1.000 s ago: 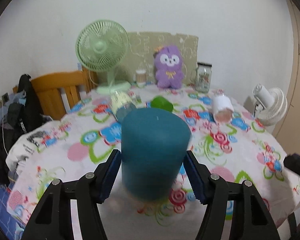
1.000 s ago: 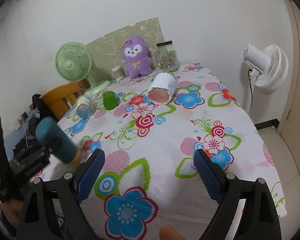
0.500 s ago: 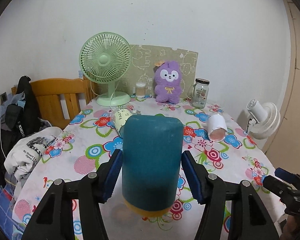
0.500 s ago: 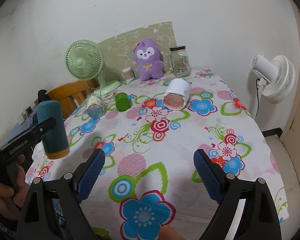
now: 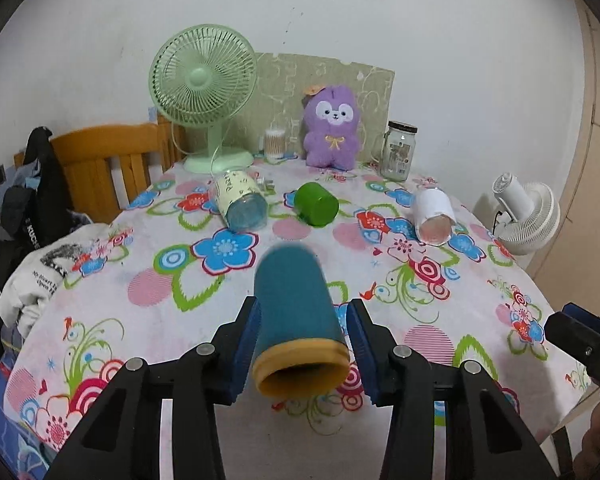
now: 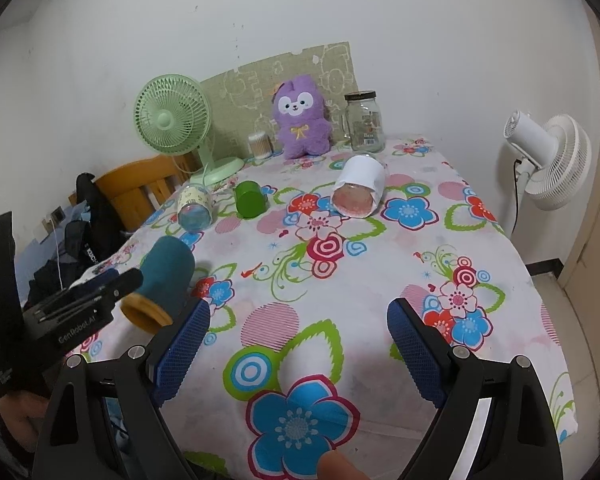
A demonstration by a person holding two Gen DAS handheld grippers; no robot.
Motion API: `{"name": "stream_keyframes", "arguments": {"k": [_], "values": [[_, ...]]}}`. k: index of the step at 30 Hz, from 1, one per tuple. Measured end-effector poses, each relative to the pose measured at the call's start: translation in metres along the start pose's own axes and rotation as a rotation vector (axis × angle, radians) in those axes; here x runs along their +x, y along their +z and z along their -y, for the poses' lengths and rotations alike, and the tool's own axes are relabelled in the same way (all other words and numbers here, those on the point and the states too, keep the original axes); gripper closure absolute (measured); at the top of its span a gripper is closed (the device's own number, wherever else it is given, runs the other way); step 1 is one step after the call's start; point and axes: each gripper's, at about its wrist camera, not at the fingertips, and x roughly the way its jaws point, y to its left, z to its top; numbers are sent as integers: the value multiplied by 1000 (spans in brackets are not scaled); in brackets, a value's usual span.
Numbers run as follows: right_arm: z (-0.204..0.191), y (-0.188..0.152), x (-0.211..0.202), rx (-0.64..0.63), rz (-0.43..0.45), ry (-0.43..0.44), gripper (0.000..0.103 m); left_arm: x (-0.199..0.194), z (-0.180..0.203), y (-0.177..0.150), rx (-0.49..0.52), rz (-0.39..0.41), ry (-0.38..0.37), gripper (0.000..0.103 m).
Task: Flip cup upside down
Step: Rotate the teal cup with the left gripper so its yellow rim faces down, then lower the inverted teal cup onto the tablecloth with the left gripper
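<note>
Overall, a table (image 5: 440, 432) covered with a flowered cloth is seen in both views, set against a white wall. Behind it a wooden chair (image 5: 100, 156) is draped with dark clothes. A white standing fan (image 6: 548, 160) is placed off the table's right side. At the back edge a green desk fan (image 5: 202, 88) is stood, with a purple plush toy (image 5: 332, 132) beside it and a lidded glass jar (image 5: 398, 152) to the right of the plush. A small container of cotton swabs (image 5: 274, 144) is set between fan and plush.

Three cups are laid on their sides mid-table: a white cup (image 5: 434, 220) at right, a green cup (image 5: 316, 204) in the middle, a clear patterned cup (image 5: 240, 200) at left.

Nearer, the teal cup (image 5: 296, 312) with a yellow rim is held by the left gripper (image 5: 302, 344); both blue pads are pressed against its sides. The cup is tilted, its open mouth turned toward the camera and downward, closed base pointed away and up. It is held above the cloth at the table's near left part; contact with the cloth cannot be told. In the right wrist view the same cup (image 6: 160, 280) is seen at left, mouth angled down.

The right gripper (image 6: 298, 350) is held with its jaws spread wide, nothing between them, over the near edge of the table.
</note>
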Motion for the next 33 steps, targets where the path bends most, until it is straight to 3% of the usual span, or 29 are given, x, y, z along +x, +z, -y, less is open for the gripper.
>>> {"name": "stream_keyframes", "arguments": {"k": [2, 3, 6, 8, 10, 12, 18, 22, 26, 31, 33], "values": [[1, 1, 1, 4, 0, 1, 11, 0, -1, 2, -1, -1, 1, 54], [1, 1, 2, 5, 0, 1, 11, 0, -2, 3, -1, -4, 0, 48], [1, 2, 5, 7, -4, 6, 11, 0, -5, 10, 0, -16, -8, 15], [0, 2, 7, 4, -9, 7, 11, 2, -11, 18, -5, -36, -35, 7], [0, 1, 10, 3, -15, 5, 11, 15, -14, 33, 12, -125, -103, 0], [1, 2, 12, 11, -17, 6, 11, 36, -12, 47, 50, -239, -150, 0], [3, 2, 17, 21, -18, 2, 11, 85, -1, 67, 100, -436, -170, 0], [6, 3, 20, 32, -24, -4, 11, 116, 4, 60, 44, -577, -213, 1], [9, 3, 23, 33, -29, -10, 11, 134, 11, 55, -9, -637, -227, 5], [12, 2, 25, 38, -34, -10, 11, 153, 11, 52, -54, -685, -197, 34], [13, 1, 25, 40, -35, -9, 11, 155, 8, 53, -65, -682, -197, 34]]}}
